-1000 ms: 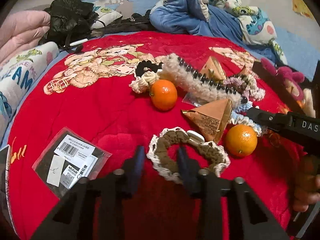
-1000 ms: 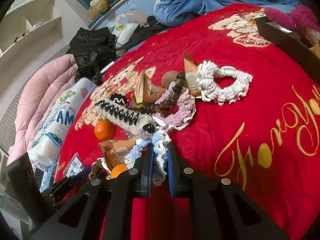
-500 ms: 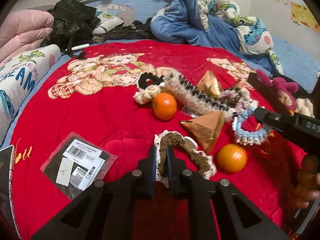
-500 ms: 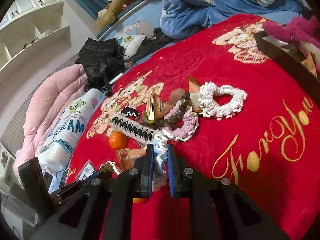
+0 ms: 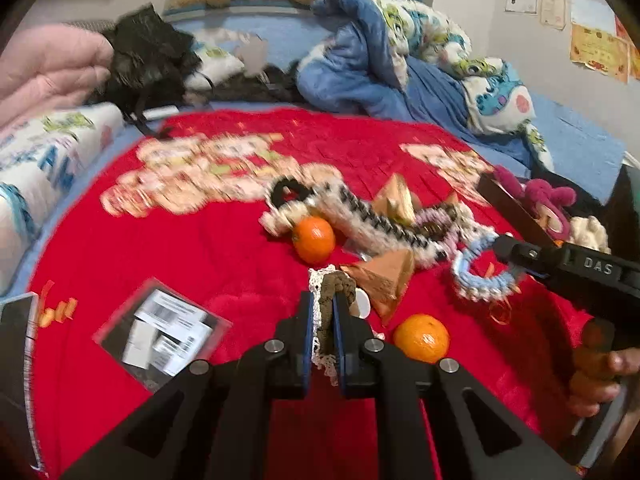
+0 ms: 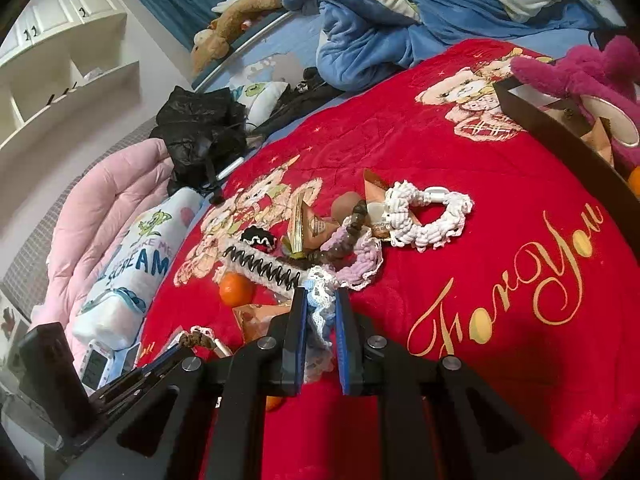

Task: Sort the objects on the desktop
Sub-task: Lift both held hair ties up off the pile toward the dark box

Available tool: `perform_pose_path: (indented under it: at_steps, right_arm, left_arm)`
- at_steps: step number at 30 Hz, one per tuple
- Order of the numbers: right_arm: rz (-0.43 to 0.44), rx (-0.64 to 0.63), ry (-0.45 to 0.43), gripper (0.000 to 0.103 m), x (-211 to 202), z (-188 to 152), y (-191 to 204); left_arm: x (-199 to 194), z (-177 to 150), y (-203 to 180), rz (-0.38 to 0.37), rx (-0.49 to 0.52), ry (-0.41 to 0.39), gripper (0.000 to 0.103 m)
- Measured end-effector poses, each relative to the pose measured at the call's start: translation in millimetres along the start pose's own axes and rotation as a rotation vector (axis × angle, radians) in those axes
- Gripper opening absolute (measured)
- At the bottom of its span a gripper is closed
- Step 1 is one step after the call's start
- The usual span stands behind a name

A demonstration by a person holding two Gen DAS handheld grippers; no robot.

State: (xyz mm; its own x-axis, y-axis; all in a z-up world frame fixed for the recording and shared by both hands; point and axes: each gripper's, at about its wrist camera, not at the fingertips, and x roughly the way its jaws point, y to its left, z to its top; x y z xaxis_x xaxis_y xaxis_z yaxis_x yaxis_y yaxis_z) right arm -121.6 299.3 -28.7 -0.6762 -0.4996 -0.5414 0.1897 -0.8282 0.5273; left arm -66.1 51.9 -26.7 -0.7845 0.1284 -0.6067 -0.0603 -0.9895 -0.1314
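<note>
Both wrist cameras sit close above the red blanket [image 5: 224, 264], each looking forward along its fingers. Shared ground: the scrunchie pile [image 6: 320, 248] ahead of both tools.

i can read "das" in white on the black gripper body [image 5: 596, 270] at the right edge of my left cam. right cam: gold "for you" on the red blanket [image 6: 500, 288] lower right, "scream" on the white pillow [image 6: 136, 264] at left.
</note>
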Motion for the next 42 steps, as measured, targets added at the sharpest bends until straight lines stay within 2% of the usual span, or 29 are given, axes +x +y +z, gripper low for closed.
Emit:
perform_pose_path:
  at_steps: [2,8,24,42]
  right_arm:
    - [0.000,-0.008,-0.008,0.014,-2.5,0.7,1.5]
    - [-0.005,-0.017,-0.016,0.014,-5.2,0.6,3.2]
    - [-0.033,-0.056,-0.034,0.014,-11.4,0.4,8.7]
    - [-0.044,-0.048,-0.054,0.014,-21.9,2.7,4.7]
  left_arm:
    - [-4.7,0.6,-3.6,0.019,0.019,-0.025,0.010]
    - [-2.1,-0.3,-7.3,-0.068,0.016,-0.001,0.010]
    - [-18.0,2.6,-11.4,-0.047,0.045,-0.056,0.009]
    - [-37.7,7.3,-32.7,-0.087,0.075,-0.100,0.009]
